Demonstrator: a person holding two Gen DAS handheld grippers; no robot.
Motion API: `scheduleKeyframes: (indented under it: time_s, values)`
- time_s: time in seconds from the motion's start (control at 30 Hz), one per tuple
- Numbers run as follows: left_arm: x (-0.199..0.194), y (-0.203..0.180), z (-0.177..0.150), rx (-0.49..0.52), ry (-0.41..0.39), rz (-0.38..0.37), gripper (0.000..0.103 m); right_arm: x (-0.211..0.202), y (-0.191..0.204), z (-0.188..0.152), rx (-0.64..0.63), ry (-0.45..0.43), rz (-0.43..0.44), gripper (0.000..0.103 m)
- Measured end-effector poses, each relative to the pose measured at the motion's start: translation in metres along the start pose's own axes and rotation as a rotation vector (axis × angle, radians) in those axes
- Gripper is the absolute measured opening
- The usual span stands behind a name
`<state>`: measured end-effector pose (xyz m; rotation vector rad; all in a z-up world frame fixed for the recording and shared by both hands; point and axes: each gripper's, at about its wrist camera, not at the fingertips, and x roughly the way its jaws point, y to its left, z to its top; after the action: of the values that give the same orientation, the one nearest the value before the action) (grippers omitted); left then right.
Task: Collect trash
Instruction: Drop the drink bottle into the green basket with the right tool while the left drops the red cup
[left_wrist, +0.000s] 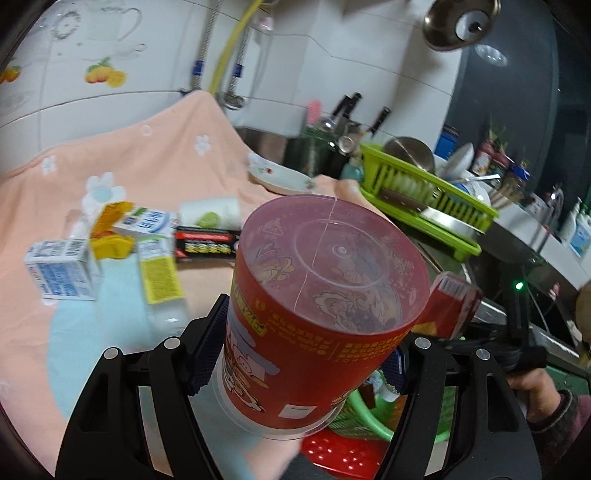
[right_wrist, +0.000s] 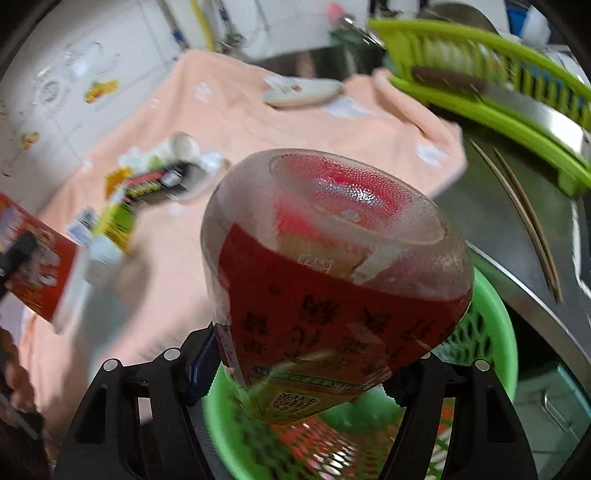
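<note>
Though its red label (left_wrist: 325, 314) blurs, "HOT" is readable.

Peach flowered cloth (left_wrist: 155, 155) covers the tabletop. White plate (left_wrist: 280, 175) sits at its far edge. Lime dish rack (left_wrist: 424, 188) holds bowls; knives (left_wrist: 351, 105) stand behind it.

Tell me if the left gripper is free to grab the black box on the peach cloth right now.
Probably not. The left gripper is already shut on a red cup, so its jaws are full. The black box lies unblocked on the cloth beyond.
</note>
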<state>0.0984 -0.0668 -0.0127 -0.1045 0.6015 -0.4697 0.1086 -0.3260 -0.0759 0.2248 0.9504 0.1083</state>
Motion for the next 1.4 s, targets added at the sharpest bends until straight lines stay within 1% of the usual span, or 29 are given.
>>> scheduleKeyframes:
  time_s: [0.1,0.2,0.33,0.4,0.5,0.6,0.77,1.0,1.2,1.4]
  values:
    - [0.008,-0.010,-0.004,0.009,0.021,-0.016,0.070,0.008,-0.018,-0.014,0.038,0.023,-0.014,0.069]
    - [0.013,-0.018,-0.007,0.020,0.036,-0.027,0.070,0.017,-0.026,-0.022,0.067,0.041,-0.017,0.069]
    - [0.016,-0.025,-0.010,0.032,0.048,-0.034,0.070,0.031,-0.033,-0.031,0.052,0.051,-0.085,0.069]
    - [0.018,-0.027,-0.013,0.037,0.055,-0.032,0.070,0.036,-0.038,-0.031,0.066,0.053,-0.086,0.068]
    - [0.020,-0.028,-0.015,0.035,0.065,-0.032,0.070,0.038,-0.046,-0.030,0.097,0.033,-0.076,0.069]
    - [0.023,-0.031,-0.016,0.037,0.072,-0.033,0.070,0.037,-0.047,-0.028,0.097,0.025,-0.090,0.070]
    - [0.028,-0.037,-0.020,0.047,0.088,-0.047,0.070,0.028,-0.047,-0.031,0.073,0.007,-0.114,0.070]
    - [0.039,-0.056,-0.030,0.075,0.127,-0.085,0.070,0.006,-0.050,-0.039,0.064,-0.031,-0.125,0.071]
    - [0.059,-0.077,-0.043,0.098,0.190,-0.128,0.071,-0.016,-0.055,-0.045,0.080,-0.074,-0.127,0.074]
    - [0.083,-0.094,-0.058,0.096,0.269,-0.156,0.071,-0.039,-0.064,-0.051,0.077,-0.122,-0.160,0.075]
